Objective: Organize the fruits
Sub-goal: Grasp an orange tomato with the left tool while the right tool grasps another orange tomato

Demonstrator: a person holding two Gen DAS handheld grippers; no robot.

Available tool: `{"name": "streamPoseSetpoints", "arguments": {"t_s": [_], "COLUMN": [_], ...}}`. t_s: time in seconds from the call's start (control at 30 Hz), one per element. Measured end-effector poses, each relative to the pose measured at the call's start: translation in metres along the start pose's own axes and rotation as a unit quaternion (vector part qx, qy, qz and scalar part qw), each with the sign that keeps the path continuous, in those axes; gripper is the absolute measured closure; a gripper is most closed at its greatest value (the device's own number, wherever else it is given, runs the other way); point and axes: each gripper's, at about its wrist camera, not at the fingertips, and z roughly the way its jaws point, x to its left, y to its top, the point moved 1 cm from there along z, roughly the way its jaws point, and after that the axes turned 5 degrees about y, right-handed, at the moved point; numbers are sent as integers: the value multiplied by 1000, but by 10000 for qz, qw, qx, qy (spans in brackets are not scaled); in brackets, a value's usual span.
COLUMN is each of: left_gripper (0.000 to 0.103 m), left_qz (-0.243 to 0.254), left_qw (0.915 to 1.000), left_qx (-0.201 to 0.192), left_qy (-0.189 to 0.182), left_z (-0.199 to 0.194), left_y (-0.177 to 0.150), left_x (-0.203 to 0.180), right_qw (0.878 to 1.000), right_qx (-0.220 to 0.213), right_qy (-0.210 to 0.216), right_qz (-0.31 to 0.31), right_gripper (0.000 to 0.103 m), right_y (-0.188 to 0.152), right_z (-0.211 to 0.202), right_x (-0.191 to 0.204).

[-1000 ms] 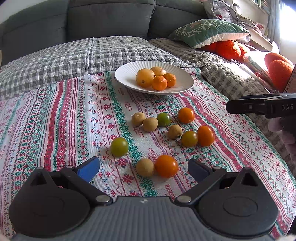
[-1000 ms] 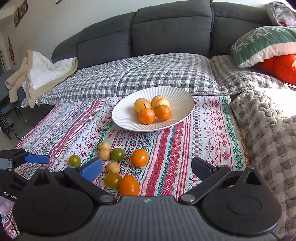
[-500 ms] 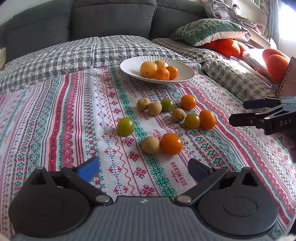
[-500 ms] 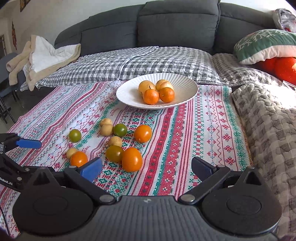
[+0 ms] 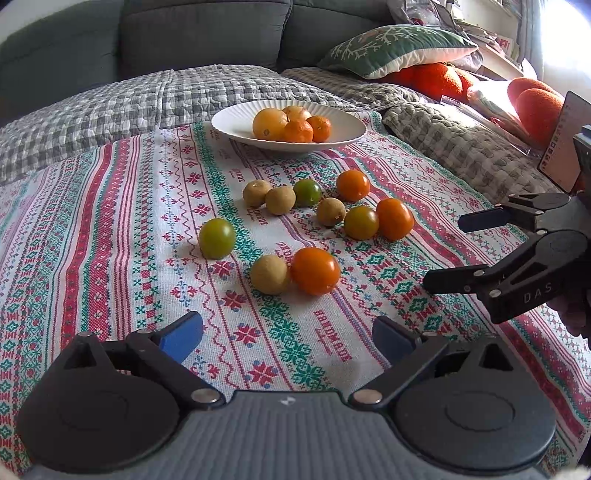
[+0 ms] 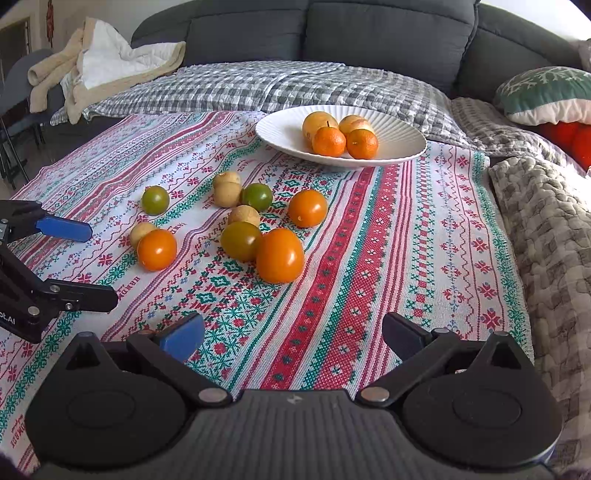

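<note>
Ten small loose fruits lie scattered on a patterned tablecloth (image 5: 110,229) with red, green and white stripes. Counted by colour: four orange, three green and three or four pale tan ones; the tally of ten comes from four orange, three green... in fact three orange, three green and four tan.

The three orange fruits: one nearest the left camera (image 5: 315,270), touching a tan fruit (image 5: 269,274) on its left; one oval one (image 5: 394,219) touching a dull green fruit (image 5: 361,222); and one round one (image 5: 352,185) farther back. The other two green fruits are one lying alone to the left (image 5: 217,238) and one (image 5: 307,192) just beside a pair of touching tan fruits (image 5: 268,196). The fourth tan fruit (image 5: 331,211) sits in the middle of the cluster.

Behind them stands one white ribbed plate (image 5: 236,123) on the same cloth, holding four fruits: two small oranges (image 6: 345,142) in front and two larger yellow ones (image 6: 319,121) behind.

The left gripper (image 5: 288,338) hangs above the cloth short of the fruits, its blue-padded fingers spread wide though just drawn in slightly, with nothing between them. The right gripper (image 6: 293,338) likewise has its fingers spread and empty.

Beyond the cloth are a grey checked blanket (image 6: 258,83), a dark grey sofa (image 6: 369,33) and one green-and-white pillow (image 5: 399,48).
</note>
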Motion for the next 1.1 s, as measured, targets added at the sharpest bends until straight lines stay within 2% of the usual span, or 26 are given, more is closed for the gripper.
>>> {"name": "streamPoseSetpoints", "arguments": {"t_s": [0.1,0.2,0.37,0.5,0.63,0.83,0.9,1.1], "left_gripper": [26,35,52,60,64,72,77,78], "left_qz": [86,157,143,-30,-254,-383,-422,-434], "left_qw": [9996,9991,9991,9997,9995,9992,9990,9990], "left_qx": [98,104,79,59,75,93,107,138], "left_qy": [-245,-376,-382,-247,-166,-55,-34,-4], "left_z": [1,2,9,18,24,28,29,29], "left_y": [-1,0,6,15,22,26,27,28], "left_x": [-6,-12,-18,-16,-13,-13,-11,-13], "right_qw": [10000,10000,10000,10000,10000,9999,9999,9999], "right_qx": [12,19,-7,-28,-58,-97,-109,-146], "right_qy": [1,-5,-23,-46,-61,-63,-63,-66], "right_qz": [-4,12,16,20,19,33,23,27], "right_gripper": [1,1,1,1,5,17,23,41], "right_y": [-1,0,3,7,12,18,19,24], "right_z": [3,6,10,16,19,21,21,22], "right_x": [-1,-2,-2,-1,0,0,-1,-3]}}
